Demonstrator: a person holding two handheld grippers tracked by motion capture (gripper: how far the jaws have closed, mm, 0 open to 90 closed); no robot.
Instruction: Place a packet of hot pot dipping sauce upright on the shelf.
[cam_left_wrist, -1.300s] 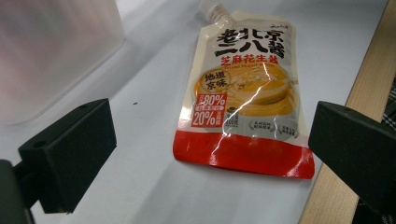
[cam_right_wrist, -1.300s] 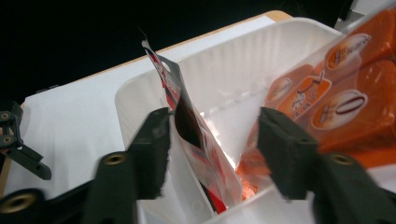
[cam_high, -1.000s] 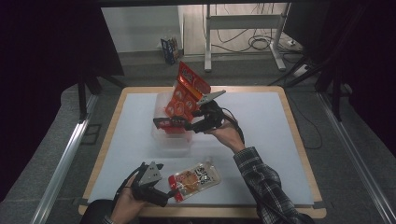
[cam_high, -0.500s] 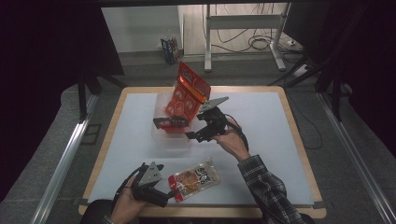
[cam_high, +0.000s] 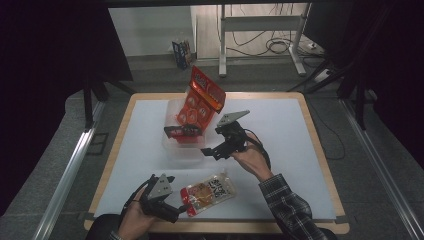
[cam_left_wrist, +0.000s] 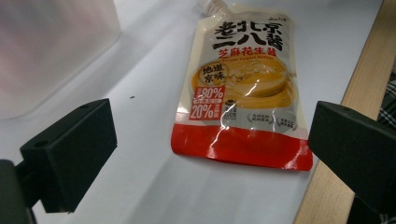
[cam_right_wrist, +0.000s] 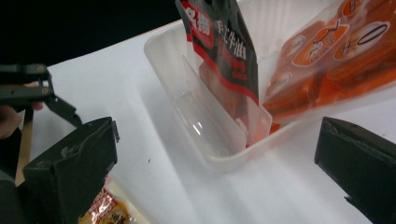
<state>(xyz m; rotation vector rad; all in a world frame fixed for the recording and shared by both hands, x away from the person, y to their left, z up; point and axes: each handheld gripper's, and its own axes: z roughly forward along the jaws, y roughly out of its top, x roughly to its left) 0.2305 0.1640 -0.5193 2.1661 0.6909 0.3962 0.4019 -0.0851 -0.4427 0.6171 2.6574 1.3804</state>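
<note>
Since the earlier frame, the right hand-held gripper (cam_high: 207, 142) has drawn back from the clear bin (cam_high: 175, 145) toward the person, and its jaws have just been opening; now they stand wide apart with nothing between them. A small dark-topped packet (cam_right_wrist: 224, 46) leans upright inside the bin against a thin divider, and next to it a big orange pack (cam_high: 200, 102) stands tilted, with its top well above the rim. The bin sits near the middle of the table (cam_high: 310, 150), just in front of the right jaws.

Left hand-held gripper (cam_high: 182, 210) rests at the near edge of the table, jaws also apart and gripping nothing. A sauce pouch (cam_left_wrist: 243, 88) lies flat on the white surface just ahead of them, red bottom edge toward the gripper, spout pointing away.
</note>
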